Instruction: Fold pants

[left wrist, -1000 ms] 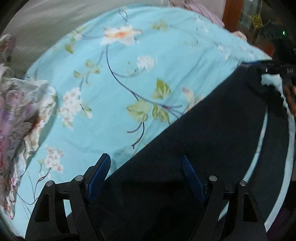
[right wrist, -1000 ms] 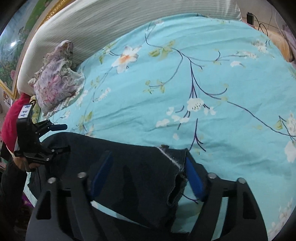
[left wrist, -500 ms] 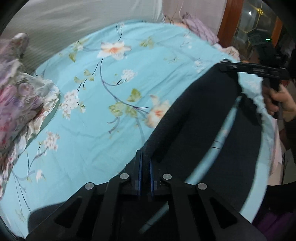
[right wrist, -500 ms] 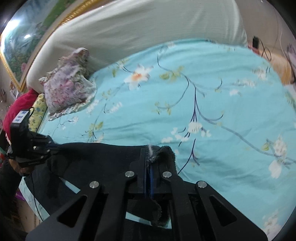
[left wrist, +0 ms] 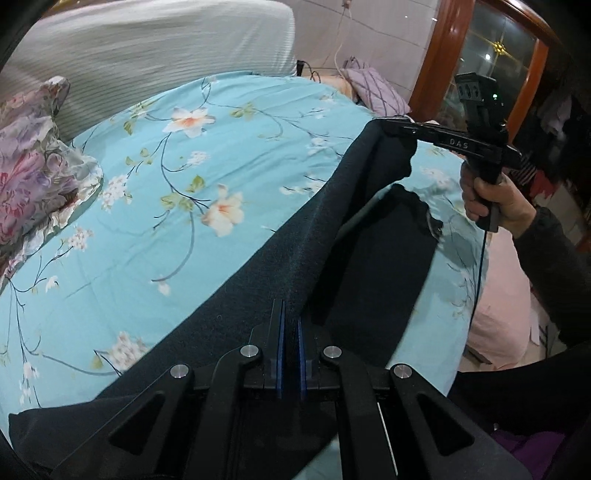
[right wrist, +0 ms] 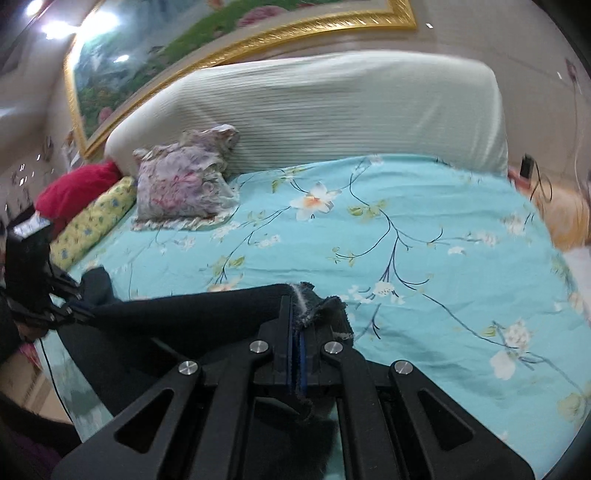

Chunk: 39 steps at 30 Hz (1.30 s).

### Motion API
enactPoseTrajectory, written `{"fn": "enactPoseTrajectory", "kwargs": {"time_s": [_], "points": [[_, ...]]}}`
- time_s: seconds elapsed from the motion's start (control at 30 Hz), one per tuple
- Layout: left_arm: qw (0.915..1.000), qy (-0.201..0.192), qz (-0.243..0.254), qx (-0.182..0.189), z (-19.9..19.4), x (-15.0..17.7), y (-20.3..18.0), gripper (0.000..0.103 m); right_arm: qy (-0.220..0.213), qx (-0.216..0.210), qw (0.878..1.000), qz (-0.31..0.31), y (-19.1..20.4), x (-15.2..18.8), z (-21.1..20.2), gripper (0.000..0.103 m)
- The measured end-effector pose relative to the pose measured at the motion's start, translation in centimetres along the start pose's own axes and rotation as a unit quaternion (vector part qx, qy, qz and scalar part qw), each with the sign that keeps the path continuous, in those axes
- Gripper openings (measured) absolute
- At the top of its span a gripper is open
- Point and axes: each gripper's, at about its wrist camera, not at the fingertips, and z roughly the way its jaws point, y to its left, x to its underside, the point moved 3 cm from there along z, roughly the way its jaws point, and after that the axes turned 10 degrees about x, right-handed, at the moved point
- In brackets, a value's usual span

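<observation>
1. Left wrist view, nearest the lens: the left hand-held gripper has its two blue-padded fingers pressed together on a raised ridge of one pair of dark pants, the cloth pinched between the pads.

2. Right wrist view, nearest the lens: the right hand-held gripper is likewise clamped on the pants, at a frayed, pale-edged end of the fabric that sticks up between its pads.

3. Two hand-held grippers in all, each seen from the other's camera: the right one grips the far end of the lifted fold, with a person's hand in a dark sleeve around its handle; the left one shows at the left edge of the right wrist view, closed on the cloth.

4. The pants hang stretched between the two tools, the upper layer lifted clear of the lower one, which lies on the near edge of the bed.

5. Beyond, one turquoise bedsheet printed with flowers and branches covers the bed.

6. One floral pillow rests at the head of the bed, with one yellow bolster and one red cushion just beside it.

7. Farthest back, one pale ribbed headboard cover stands below one gold-framed picture.
</observation>
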Motion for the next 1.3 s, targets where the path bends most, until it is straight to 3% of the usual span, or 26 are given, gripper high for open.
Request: {"fn": "enactPoseTrajectory", "kwargs": {"time_s": [0.2, 0.73, 0.97, 1.03, 1.1, 1.17, 1.2, 1.3], "points": [[0.9999, 0.007, -0.010, 0.009, 1.3, 1.9, -1.2, 0.004, 0.018, 0.009, 0.999, -0.032, -0.1, 3.7, -0.9, 0.003], [0.9992, 0.022, -0.023, 0.022, 3.2, 6.8, -2.7, 0.004, 0.056, 0.011, 0.998, -0.024, 0.5, 12.1, -3.6, 0.003], [0.9994, 0.018, -0.019, 0.021, 4.1, 7.9, -2.9, 0.006, 0.058, 0.019, 0.998, 0.012, 0.0, 13.0, -4.3, 0.003], [0.9994, 0.015, -0.022, 0.023, 4.3, 8.1, -2.6, 0.006, 0.076, 0.024, 0.996, 0.036, 0.0, 13.0, -4.3, 0.011], [0.9990, 0.010, -0.032, 0.029, 4.2, 8.1, -2.3, 0.011, 0.091, 0.033, 0.993, 0.061, -0.1, 12.8, -4.7, 0.037], [0.9984, 0.006, -0.043, 0.035, 3.8, 8.1, -2.0, 0.017, 0.081, 0.043, 0.994, 0.065, 0.4, 12.4, -5.7, 0.059], [0.9982, 0.004, -0.048, 0.036, 3.6, 8.1, -2.0, 0.023, 0.067, 0.047, 0.995, 0.064, 0.8, 12.2, -6.5, 0.065], [0.9979, -0.011, -0.056, 0.033, 2.5, 8.6, -2.0, 0.037, 0.033, 0.051, 0.996, 0.059, 2.6, 11.4, -8.7, 0.066]]}}
